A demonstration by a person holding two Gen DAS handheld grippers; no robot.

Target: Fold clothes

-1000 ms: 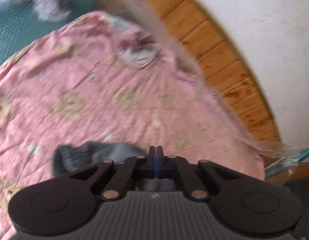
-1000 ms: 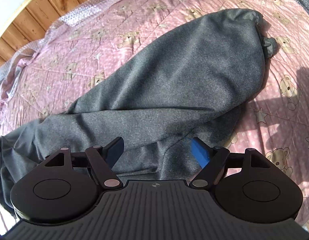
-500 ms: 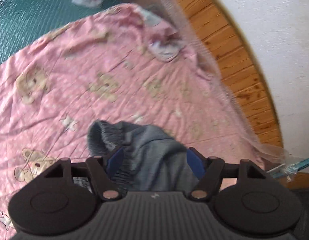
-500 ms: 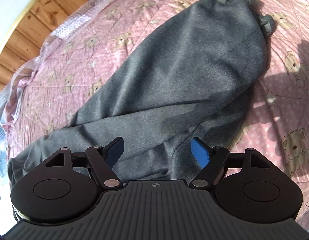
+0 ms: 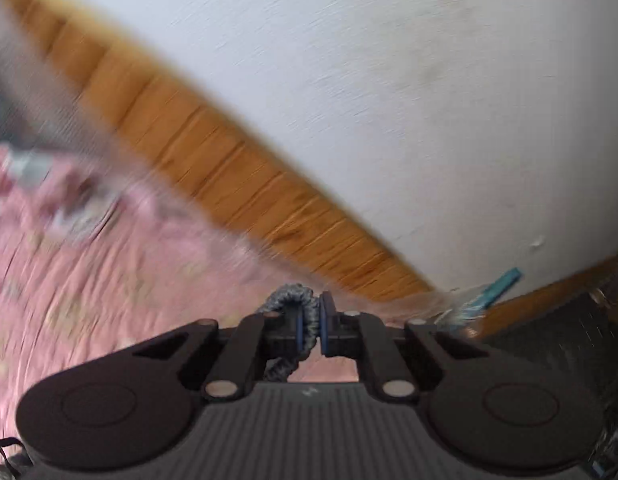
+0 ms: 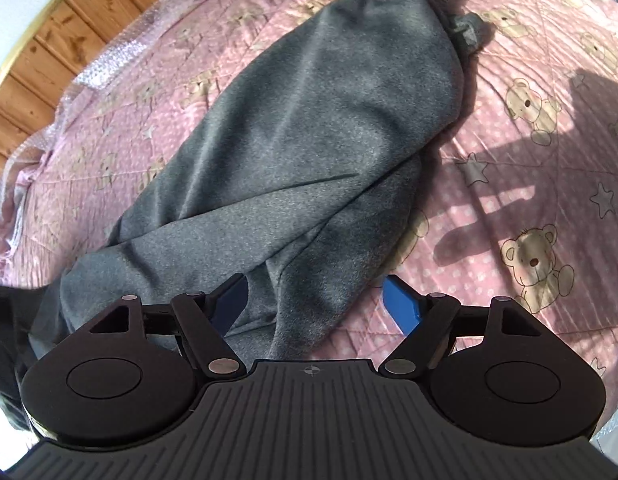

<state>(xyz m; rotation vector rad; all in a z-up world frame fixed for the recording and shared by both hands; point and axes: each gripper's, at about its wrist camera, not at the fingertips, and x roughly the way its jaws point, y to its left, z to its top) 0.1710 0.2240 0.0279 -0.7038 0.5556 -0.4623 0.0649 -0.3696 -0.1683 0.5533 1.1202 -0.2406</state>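
A grey garment (image 6: 309,152), apparently sweatpants, is seen spread lengthwise and creased across a pink quilt (image 6: 529,184) printed with teddy bears and stars, its near end lying between the widely parted blue pads of the right gripper (image 6: 315,304), which are not pressed on the cloth. In the blurred left wrist view, the left gripper (image 5: 309,330) is shown with its pads drawn together and clamped on a ribbed grey cuff (image 5: 293,304) of knit fabric, held above the quilt. Wooden panelling (image 5: 237,168) and a white wall (image 5: 409,100) are seen beyond the bed's edge, and a hand-shaped shadow (image 6: 509,196) is cast on the quilt.
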